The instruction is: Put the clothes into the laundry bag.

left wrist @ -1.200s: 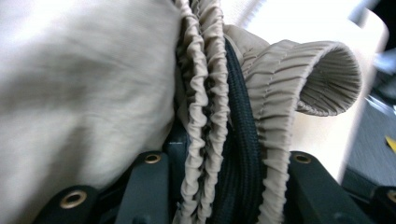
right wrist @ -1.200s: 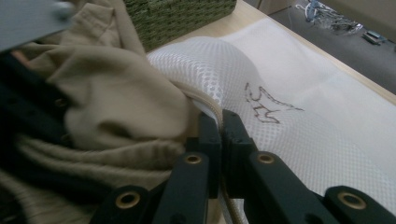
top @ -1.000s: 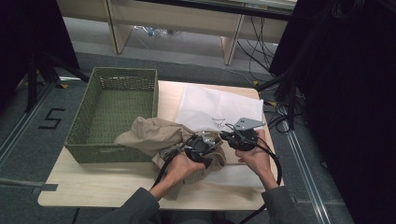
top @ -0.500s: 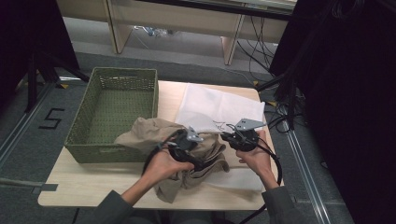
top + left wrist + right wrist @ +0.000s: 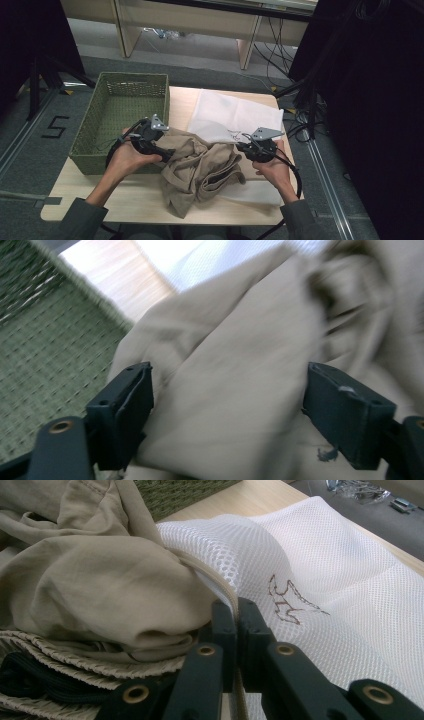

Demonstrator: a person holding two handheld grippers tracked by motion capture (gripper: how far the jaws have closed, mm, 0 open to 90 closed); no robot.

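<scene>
A crumpled beige garment lies mid-table, partly on a white mesh bag. My left gripper sits at the garment's left edge, beside the basket. In the left gripper view its jaws stand wide open with beige cloth spread between and beyond them. My right gripper is at the garment's right side. In the right gripper view it is shut on the rim of the mesh bag, with the garment bulging against the bag's opening.
A green woven basket stands at the table's left, close to the left gripper. The wooden table has bare room at the front left. Cables run on the floor behind the table and to its right.
My left gripper has moved left from the garment's middle to its edge by the basket. The right gripper has stayed put on the bag's rim.
</scene>
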